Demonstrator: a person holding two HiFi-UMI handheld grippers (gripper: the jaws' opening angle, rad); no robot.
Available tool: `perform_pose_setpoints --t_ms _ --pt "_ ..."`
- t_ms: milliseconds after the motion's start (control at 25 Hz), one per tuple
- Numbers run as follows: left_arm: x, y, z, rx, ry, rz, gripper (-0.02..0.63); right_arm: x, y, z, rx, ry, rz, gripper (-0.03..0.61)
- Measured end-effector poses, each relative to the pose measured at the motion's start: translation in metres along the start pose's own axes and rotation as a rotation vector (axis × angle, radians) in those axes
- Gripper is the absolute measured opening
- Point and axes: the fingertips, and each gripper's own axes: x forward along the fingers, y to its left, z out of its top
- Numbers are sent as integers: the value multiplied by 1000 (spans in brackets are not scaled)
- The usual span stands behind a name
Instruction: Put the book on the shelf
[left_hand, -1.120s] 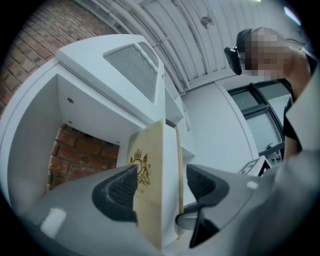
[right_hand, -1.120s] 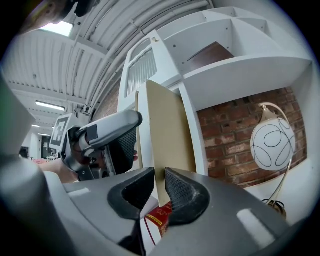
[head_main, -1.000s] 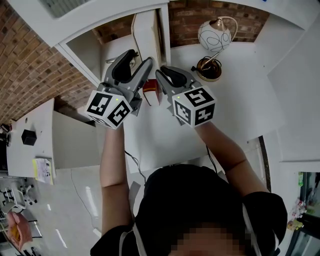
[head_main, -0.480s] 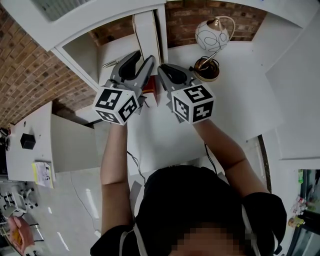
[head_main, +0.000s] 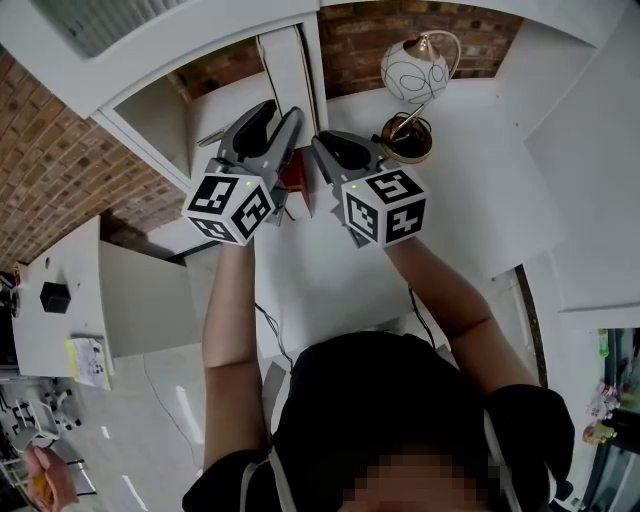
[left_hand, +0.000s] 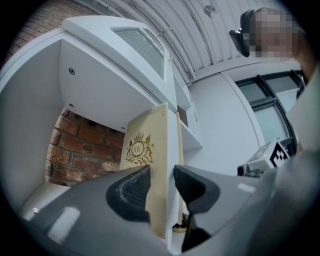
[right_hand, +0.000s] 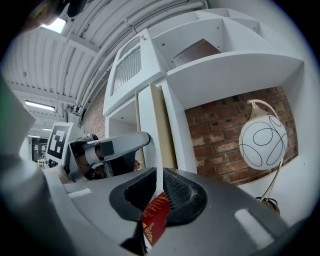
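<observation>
Head view: held upright between left gripper (head_main: 277, 122) and right gripper (head_main: 322, 150) at the white shelf (head_main: 287, 55) – a slim book (head_main: 296, 172). Left gripper view: ridged pads (left_hand: 131, 192) clamped on its smooth cream cover, gold crest (left_hand: 139, 147). Right gripper view: pinched shut on the book's glossy red corner.

Left tongs (left_hand: 161, 185), right tongs (right_hand: 159, 186): both clamped.

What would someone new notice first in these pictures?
A tall cream book with a gold crest stands upright before the white shelf divider, clamped in the left tongs. The right tongs pinch a red, gold-lettered cover. A white globe lamp with black loops stands right of them, before the brick wall.
</observation>
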Motion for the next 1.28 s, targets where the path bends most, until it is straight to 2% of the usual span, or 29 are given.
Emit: perform_pose_setpoints --t_ms 720,920,1280 --pt "17 22 -4 -101 -9 3 144 -4 -1 -5 16 5 -22 40" --pt "15 26 -6 -108 -7 33 166 -8 0 -7 33 -1 -17 47" --pt "-10 12 -4 -126 -67 70 166 -24 2 -17 82 -10 -4 54"
